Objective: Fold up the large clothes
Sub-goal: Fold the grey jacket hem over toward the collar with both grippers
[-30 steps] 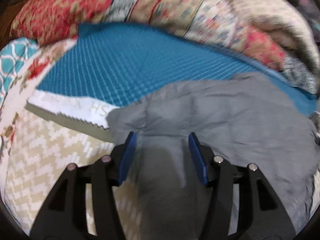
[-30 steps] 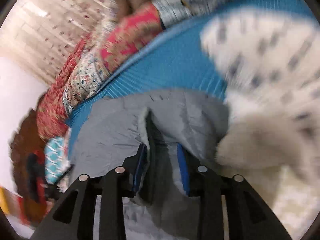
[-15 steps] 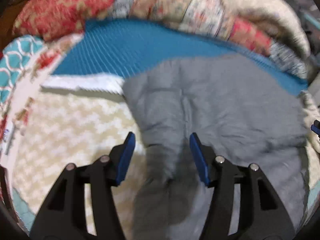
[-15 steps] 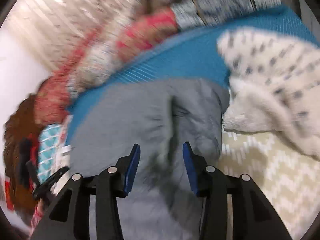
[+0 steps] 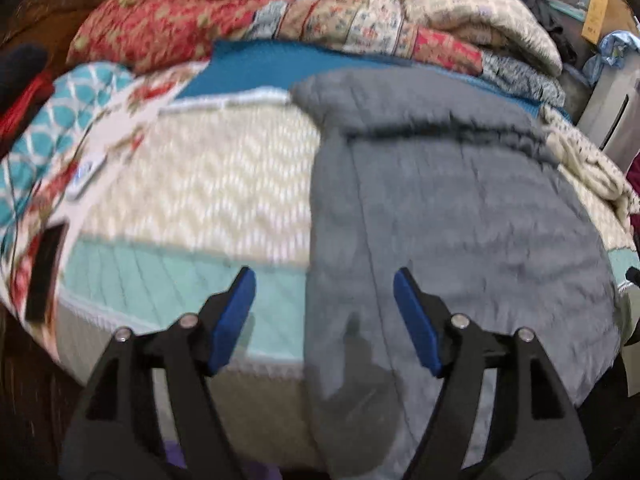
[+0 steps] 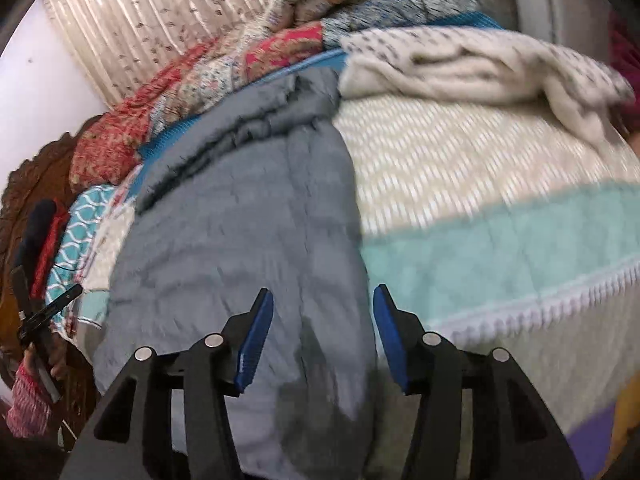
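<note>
A large grey garment (image 5: 460,216) lies spread on the bed, running from the blue mat down over the bed's near edge; it also shows in the right wrist view (image 6: 248,232). Its far end is bunched into a dark fold. My left gripper (image 5: 324,320) is open and empty, above the garment's left edge near the bed's front. My right gripper (image 6: 323,338) is open and empty, above the garment's right edge. The other hand-held gripper (image 6: 44,316) shows at the far left of the right wrist view.
A beige chevron and mint bedspread (image 5: 208,184) covers the bed. A blue mat (image 5: 256,68) and piled patterned quilts (image 5: 192,24) lie at the back. A white spotted blanket (image 6: 472,64) sits at the right. A black phone (image 5: 44,268) lies at the left edge.
Both grippers have let go of the grey garment, opened wider and pulled back toward the bed's near edge. The garment now lies flat and stretched down the bed.
</note>
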Demonstrator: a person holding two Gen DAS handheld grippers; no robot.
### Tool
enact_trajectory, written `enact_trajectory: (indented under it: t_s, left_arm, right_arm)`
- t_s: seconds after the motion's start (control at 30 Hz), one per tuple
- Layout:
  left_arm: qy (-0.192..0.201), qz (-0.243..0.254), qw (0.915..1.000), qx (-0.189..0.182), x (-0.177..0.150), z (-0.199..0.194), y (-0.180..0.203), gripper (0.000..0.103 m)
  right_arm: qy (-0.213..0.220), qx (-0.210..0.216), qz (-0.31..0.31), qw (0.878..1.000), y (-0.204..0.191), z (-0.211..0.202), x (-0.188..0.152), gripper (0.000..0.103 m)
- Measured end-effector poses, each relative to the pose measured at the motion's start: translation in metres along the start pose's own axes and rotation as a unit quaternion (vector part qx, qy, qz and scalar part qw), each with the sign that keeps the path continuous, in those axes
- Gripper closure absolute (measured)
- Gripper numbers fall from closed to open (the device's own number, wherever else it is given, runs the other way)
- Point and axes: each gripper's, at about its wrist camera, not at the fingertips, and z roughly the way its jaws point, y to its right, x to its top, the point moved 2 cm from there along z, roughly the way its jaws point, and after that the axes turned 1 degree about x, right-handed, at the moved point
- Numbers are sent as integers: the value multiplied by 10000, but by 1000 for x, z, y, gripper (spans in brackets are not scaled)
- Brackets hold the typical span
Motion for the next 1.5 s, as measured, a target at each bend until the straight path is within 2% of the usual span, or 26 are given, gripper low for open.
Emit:
enact_trajectory:
  t_s: [0.1, 0.27, 0.33, 0.43, 0.6, 0.67, 0.83, 0.97, 1.07, 1.17, 1.23, 1.33, 1.5]
  left_arm:
    - [-111, -106, 9998, -116, -21, -5, 10, 34]
    - [-212, -18, 9996, -172, -39, -7, 32, 34]
    - [-246, -83, 9993, -271, -44, -8, 40, 34]
    - [-294, -185, 9988, -345, -49, -9, 46, 34]
    - [-400, -222, 9985, -294, -55, -6, 46, 34]
    - [-405, -233, 9986, -264, -55, -7, 44, 34]
    - [-453, -281, 9983, -224, -54, -7, 38, 34]
    - [-404, -212, 9988, -171, -51, -16, 35, 34]
    - [-230, -245, 9993, -134, -50, -29, 24, 34]
    - [-230, -390, 9988, -170, -58, -39, 5, 34]
    - [-246, -381, 9989, -114, -66, -42, -3, 29]
    - [-381, -494, 9980, -137, -79, -40, -12, 29]
    - [-557, -640, 9957, -383, -92, -32, -12, 29]
  right_arm:
    - [-51, -147, -101, 9998, -4, -5, -24, 45]
    - [-63, -551, -445, 9975, -12, -9, -48, 43]
    - [-165, -454, -400, 9980, -11, -2, -53, 43]
    - [-660, -379, -144, 9970, -4, 20, -61, 42]
    - [-557, -234, -115, 9981, -4, 22, -66, 32]
    - [-566, -189, -204, 9980, -8, 23, -69, 25]
    - [-569, -152, -394, 9975, -13, 25, -69, 20]
    - [-497, -102, -367, 9980, -14, 16, -66, 20]
    - [-58, -66, -389, 9992, -13, -10, -59, 20]
    - [206, 226, -242, 9992, -1, -35, -55, 20]
    - [139, 381, -166, 9990, 9, -41, -58, 20]
    - [-60, 462, -130, 9988, 17, -39, -64, 22]
    - [-479, 820, 256, 9952, 21, -25, -82, 41]
